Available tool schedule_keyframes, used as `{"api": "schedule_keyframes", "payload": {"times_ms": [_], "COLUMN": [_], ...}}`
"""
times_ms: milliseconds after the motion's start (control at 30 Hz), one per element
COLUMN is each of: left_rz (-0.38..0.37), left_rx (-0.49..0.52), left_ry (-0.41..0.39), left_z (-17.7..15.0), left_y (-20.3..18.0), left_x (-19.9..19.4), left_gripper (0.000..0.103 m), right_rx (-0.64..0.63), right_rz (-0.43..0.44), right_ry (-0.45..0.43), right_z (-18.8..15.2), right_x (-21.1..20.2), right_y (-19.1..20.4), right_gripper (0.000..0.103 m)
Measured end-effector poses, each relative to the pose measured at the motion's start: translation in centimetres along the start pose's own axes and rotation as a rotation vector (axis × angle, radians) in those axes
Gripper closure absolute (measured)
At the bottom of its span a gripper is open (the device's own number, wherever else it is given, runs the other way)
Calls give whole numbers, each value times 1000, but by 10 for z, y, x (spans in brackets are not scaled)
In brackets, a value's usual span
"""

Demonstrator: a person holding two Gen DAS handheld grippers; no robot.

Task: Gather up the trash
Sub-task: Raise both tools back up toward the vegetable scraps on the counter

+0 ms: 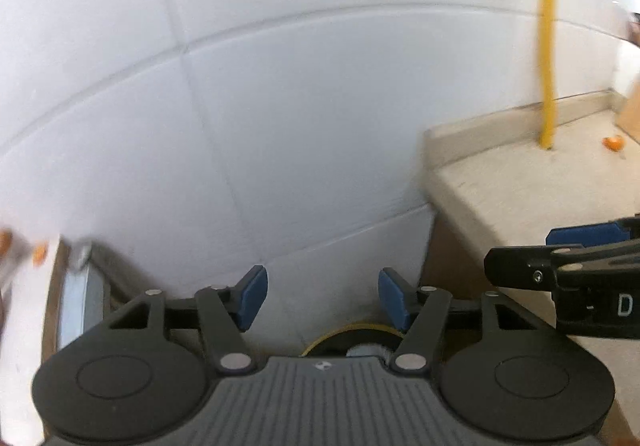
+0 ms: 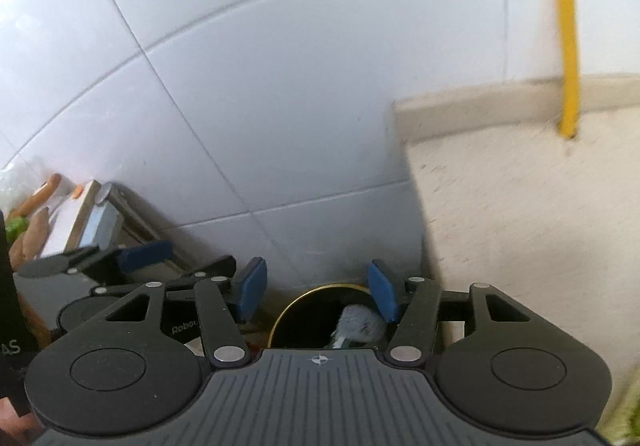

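Nearest the lenses, both tools are released and empty. The left hand-held gripper (image 1: 322, 298) has its blue-padded fingers spread wide with nothing between them, and the right hand-held gripper (image 2: 316, 296) stands the same way, jaws apart. The two hang side by side, each visible at the edge of the other's view.

Just below and beyond the fingertips sits a round black trash bin with a yellow rim (image 2: 320, 288), standing on the floor against the wall. Inside it lies a crumpled grey wad of paper or tissue (image 2: 358, 322), on the right side of the opening; this is the one piece of trash plainly in view, and it is already in the bin. It looks light, soft and easily squashed, so a gentle pinch across its bulk would hold it, with no risk of breakage and little of slipping.

To the right rises a beige speckled stone desk (image 2: 520, 226), its end face beside the bin. A small orange scrap (image 1: 614, 143) rests far back on it, probably light as well; it is too small to judge further. A yellow vertical pipe (image 2: 566, 46) meets the desk near the wall.

To the left is a metal-edged unit (image 2: 94, 222) with blurred food on top. Behind everything stands a white tiled wall (image 2: 280, 86).
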State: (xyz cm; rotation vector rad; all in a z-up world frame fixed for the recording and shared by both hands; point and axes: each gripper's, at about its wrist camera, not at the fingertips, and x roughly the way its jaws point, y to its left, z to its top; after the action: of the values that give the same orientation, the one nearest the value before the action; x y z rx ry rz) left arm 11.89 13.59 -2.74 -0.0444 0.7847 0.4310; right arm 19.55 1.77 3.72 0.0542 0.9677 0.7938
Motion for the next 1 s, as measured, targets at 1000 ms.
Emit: {"api": "schedule_keyframes", "payload": {"times_ms": [1000], "left_rz": [-361], "left_rx": [223], "left_ry": [-77], "left_z": [76], "left_y": [-172], "left_x": [-15], "left_gripper": [38], "right_rx": [157], "right_rz": [-506], "right_ry": [-227], "right_z": [-22], "right_x": [-138], "right_y": [-139], "right_gripper": [33]}}
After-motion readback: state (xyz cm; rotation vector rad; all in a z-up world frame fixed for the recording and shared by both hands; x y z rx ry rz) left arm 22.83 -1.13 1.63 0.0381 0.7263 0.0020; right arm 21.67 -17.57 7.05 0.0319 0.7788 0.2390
